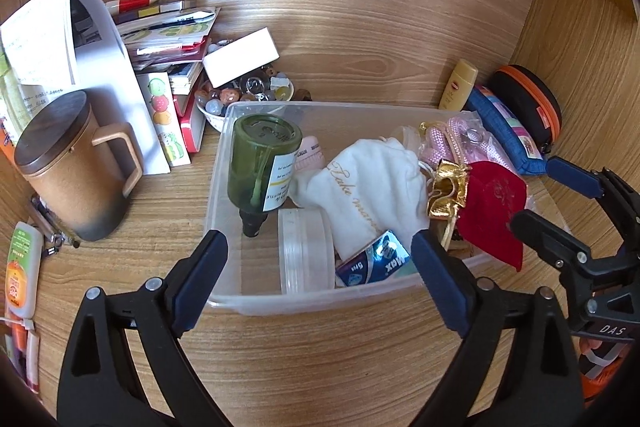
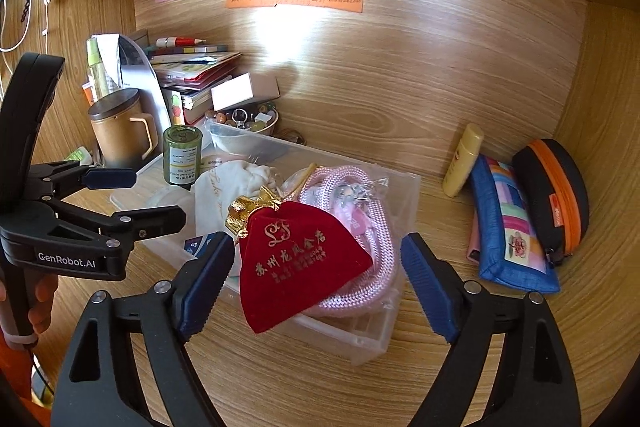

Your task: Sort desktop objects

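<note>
A clear plastic bin point(image 1: 224, 163) stands on the wooden desk. In it lie a green bottle point(image 1: 260, 163), a white drawstring pouch point(image 1: 372, 179), a round clear container point(image 1: 306, 251), a blue packet point(image 1: 372, 263), a gold pouch point(image 1: 448, 187) and pink rope point(image 2: 372, 219). My left gripper point(image 1: 318, 251) hovers open over the bin's near edge with nothing between its fingers. A red velvet pouch point(image 2: 296, 259) lies on the bin's contents and hangs over the rim. My right gripper point(image 2: 316, 255) stands open around it, pads apart from the cloth.
At the left are a brown lidded mug point(image 1: 72, 167), stacked books, a white box point(image 1: 240, 57) and a bowl of beads point(image 1: 248, 95). A yellow tube point(image 2: 464, 159), a blue zip pouch point(image 2: 512, 227) and a black-orange case point(image 2: 552, 195) lie right of the bin. Wooden walls enclose the back and right.
</note>
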Available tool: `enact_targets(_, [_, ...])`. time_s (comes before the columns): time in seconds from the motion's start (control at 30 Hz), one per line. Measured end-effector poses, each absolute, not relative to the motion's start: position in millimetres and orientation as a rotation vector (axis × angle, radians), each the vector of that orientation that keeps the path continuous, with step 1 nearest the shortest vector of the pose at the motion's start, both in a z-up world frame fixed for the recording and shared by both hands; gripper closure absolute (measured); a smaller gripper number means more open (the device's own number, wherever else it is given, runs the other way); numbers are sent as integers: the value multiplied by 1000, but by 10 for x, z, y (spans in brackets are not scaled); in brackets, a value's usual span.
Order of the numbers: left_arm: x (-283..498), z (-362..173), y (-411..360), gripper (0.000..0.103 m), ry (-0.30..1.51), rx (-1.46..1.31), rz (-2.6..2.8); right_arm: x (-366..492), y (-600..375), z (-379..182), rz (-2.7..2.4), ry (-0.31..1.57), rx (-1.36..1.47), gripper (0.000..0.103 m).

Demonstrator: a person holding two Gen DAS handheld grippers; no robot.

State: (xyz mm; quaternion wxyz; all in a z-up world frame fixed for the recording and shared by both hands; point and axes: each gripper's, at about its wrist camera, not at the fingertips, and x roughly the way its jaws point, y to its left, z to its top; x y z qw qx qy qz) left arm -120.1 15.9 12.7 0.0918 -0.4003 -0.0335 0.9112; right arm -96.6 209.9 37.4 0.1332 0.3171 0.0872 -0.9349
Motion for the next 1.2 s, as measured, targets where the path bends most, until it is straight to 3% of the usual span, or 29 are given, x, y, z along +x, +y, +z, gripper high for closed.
enact_targets(0.3, [-875, 370, 103, 5, -145, -1038, 2797, -749, 2207, 496, -2762, 182, 890, 0])
enact_targets(1.2, [-44, 506, 114, 0, -110, -757, 2980, 44, 2192, 602, -2903, 58, 758, 0])
